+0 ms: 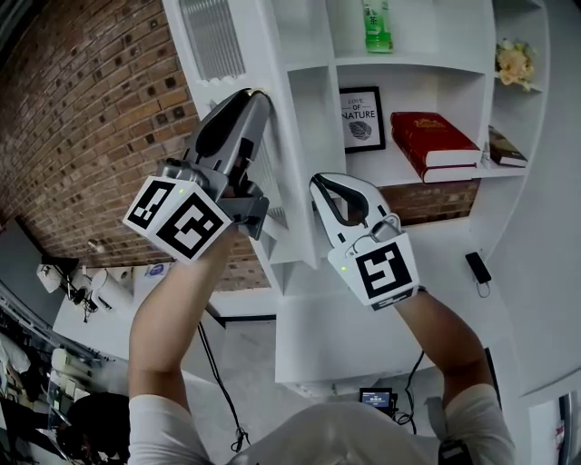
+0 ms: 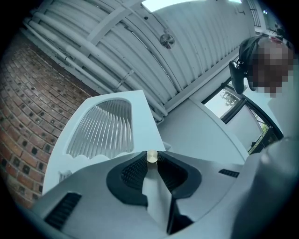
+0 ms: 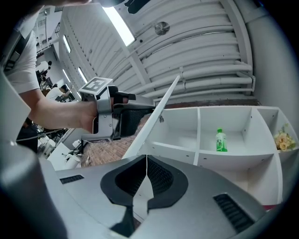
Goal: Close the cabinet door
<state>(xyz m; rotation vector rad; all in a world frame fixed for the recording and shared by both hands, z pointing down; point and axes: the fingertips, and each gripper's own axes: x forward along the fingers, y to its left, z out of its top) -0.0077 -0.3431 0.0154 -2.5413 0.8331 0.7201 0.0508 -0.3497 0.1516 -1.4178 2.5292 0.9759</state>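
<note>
The white cabinet door with its ribbed glass panel stands swung out from the shelf unit. My left gripper is shut on the door's small brass knob, which sits pinched between the two tips. The head view hides the knob. In the right gripper view the door shows edge-on, with the left gripper on its far side. My right gripper is beside the door's inner face, low in front of the open compartment, its jaws shut with nothing between them.
Open shelves hold a green bottle, a framed print, a red book, a dark book and flowers. A brick wall runs on the left. A cluttered bench lies below it.
</note>
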